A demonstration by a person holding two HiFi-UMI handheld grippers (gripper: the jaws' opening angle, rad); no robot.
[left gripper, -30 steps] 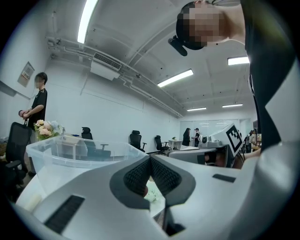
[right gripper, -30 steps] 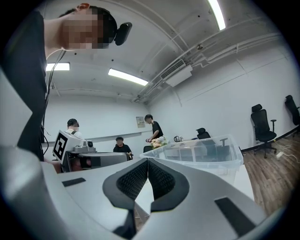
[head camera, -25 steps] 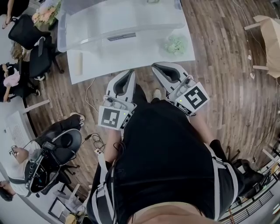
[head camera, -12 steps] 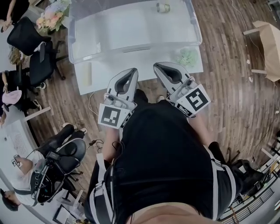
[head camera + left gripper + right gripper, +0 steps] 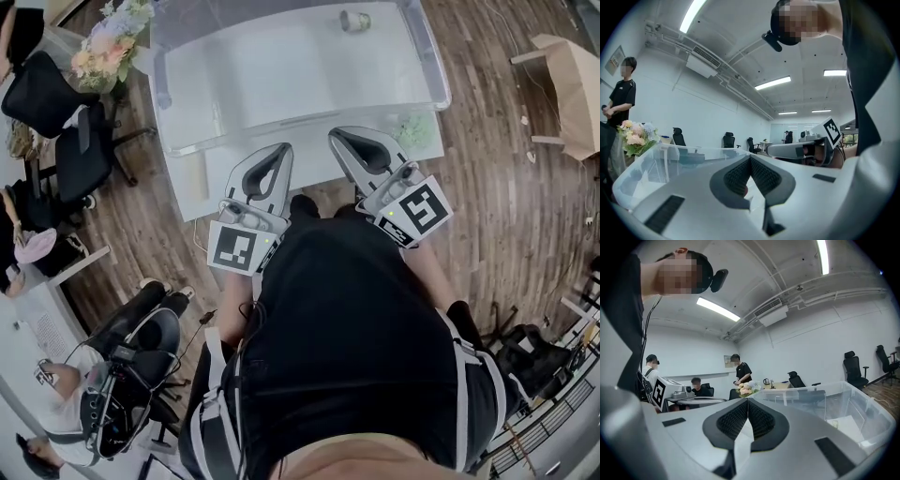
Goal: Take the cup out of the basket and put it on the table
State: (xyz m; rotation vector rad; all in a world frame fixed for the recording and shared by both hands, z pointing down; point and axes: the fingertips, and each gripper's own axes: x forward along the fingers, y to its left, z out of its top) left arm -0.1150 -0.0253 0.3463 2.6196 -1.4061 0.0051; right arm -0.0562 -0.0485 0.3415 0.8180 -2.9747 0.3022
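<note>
A small pale cup [image 5: 353, 19] stands at the far end of a clear plastic basket [image 5: 187, 103] on the white table [image 5: 319, 161]. Both grippers point level toward the table from the person's chest. The tip of my left gripper [image 5: 282, 150] reaches the table's near edge, and its jaws are shut with nothing between them [image 5: 750, 157]. My right gripper [image 5: 337, 135] is beside it, also shut and empty [image 5: 747, 401], its tip just short of the basket's near wall. The right gripper view shows the basket [image 5: 855, 401] ahead to the right.
A green bunch [image 5: 413, 129] lies at the table's near right corner, and a pale strip [image 5: 197, 174] at its near left. Flowers [image 5: 105, 39] stand at the table's left end. Office chairs [image 5: 56, 141] and seated people are to the left, a cardboard box [image 5: 572, 80] to the right.
The person has walked up to the table. Basket and cup have come into view and closer. Both gripper tips, over the floor before, now reach the table's near edge, still shut.
</note>
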